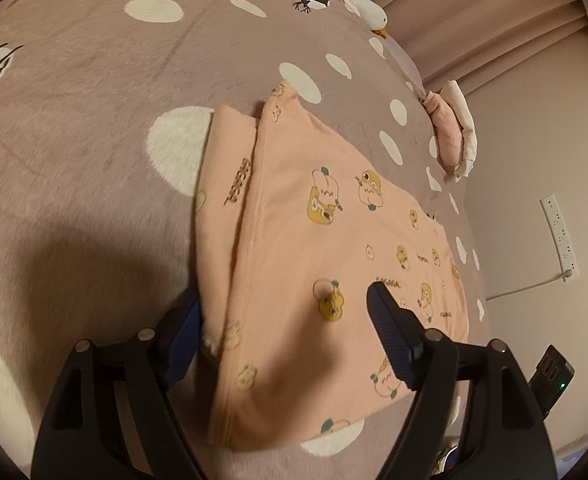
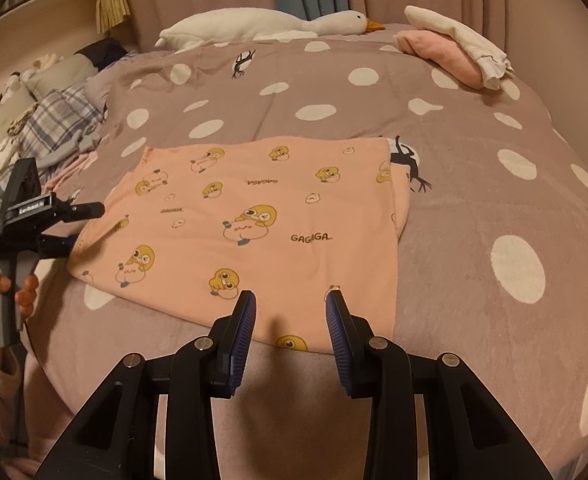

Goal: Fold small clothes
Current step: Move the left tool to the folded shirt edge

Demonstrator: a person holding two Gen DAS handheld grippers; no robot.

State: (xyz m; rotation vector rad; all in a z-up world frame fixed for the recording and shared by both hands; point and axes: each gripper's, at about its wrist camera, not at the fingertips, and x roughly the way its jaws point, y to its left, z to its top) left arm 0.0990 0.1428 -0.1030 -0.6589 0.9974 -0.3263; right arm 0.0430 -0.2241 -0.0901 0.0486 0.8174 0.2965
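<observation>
Lying flat on a mauve fleece bedspread with white spots (image 2: 474,184), a folded peach-pink fleece garment printed with yellow cartoon ducks (image 2: 253,220) fills the near middle of both views. Its near hem sits just beyond the tips of the right gripper (image 2: 289,308), whose black arms and blue ribbed pads stand partly apart with only cloth and bedspread showing in the gap; the pads press on nothing. A small pale scrap clings near the tip of the right-hand pad, too small to identify.

At the garment's left edge, seen from the right wrist camera, the left gripper (image 2: 79,226) comes in from the side, its fingers spread wide. A hand (image 2: 9,286) wraps the grey handle below it, and a pink sleeve runs off the lower edge of the picture. From the left wrist camera, the same gripper (image 1: 281,320) points down at the garment's corner: one finger (image 1: 390,336) hovers over the printed top layer, while the other finger (image 1: 181,344) is partly hidden behind the cloth's folded edge. Whether that pad touches the fabric cannot be told; nothing is clamped. A dark shadow covers the bedspread beside it.

Further off, a folded pink and white pile of clothes (image 2: 458,54) rests near the bed's far right edge. A white plush goose with an orange beak (image 2: 277,26) lies along the far side. Crumpled plaid bedding (image 2: 49,124) bunches at the far left, cut off by the lens rim.
</observation>
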